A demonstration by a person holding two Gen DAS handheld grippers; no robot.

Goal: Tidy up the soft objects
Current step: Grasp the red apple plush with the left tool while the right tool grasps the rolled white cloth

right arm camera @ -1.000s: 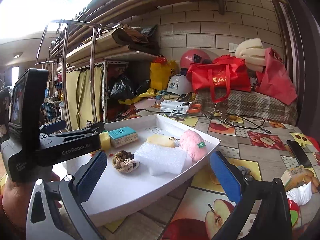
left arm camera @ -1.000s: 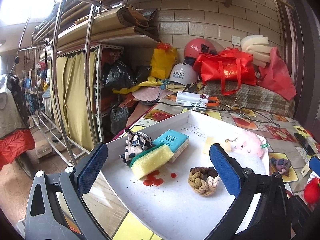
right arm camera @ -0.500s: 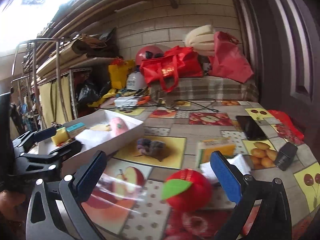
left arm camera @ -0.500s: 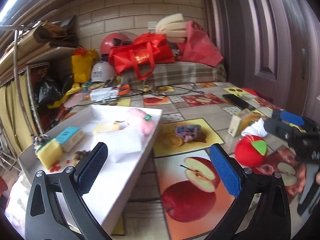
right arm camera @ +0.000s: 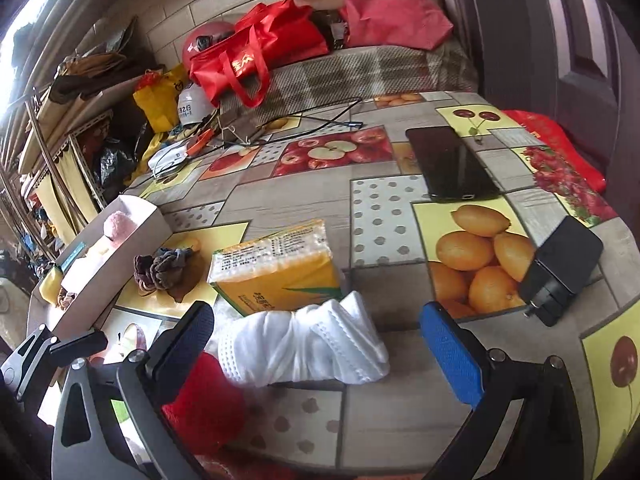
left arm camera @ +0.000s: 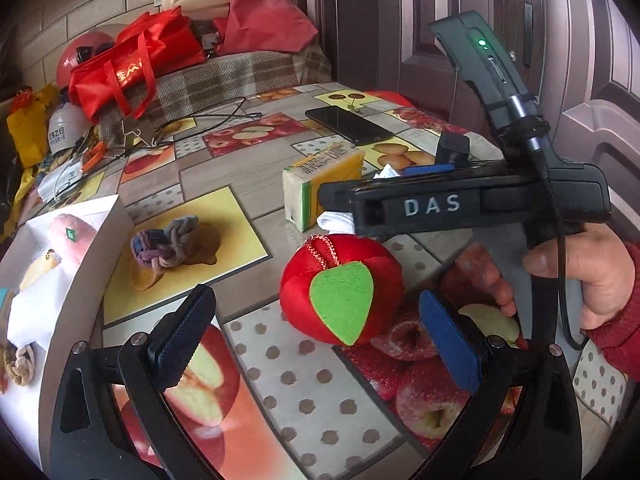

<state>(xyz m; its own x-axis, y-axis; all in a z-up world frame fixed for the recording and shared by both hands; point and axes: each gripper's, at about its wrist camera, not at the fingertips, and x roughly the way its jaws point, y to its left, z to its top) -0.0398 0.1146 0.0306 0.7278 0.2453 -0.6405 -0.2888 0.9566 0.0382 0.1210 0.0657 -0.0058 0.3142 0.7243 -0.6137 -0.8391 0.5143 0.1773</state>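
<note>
Red plush apple with green felt leaf (left arm camera: 340, 298) now close ahead, at twelve o'clock of left gripper (left arm camera: 316, 338); earlier far off at three o'clock. White shallow tray (left arm camera: 86, 264) slid out to nine o'clock. Crumpled white cloth (right arm camera: 308, 344) centred before right gripper (right arm camera: 316, 346), touching yellow tissue pack (right arm camera: 280, 270). Bare fruit-print tabletop (right arm camera: 380, 216) beyond. Both jaws spread wide, gripping nothing.

Daylight was even and fairly bright; the right wrist view's upper-left corner blew out white. Fisheye curvature bent both views' edges, corners vignetted black.
</note>
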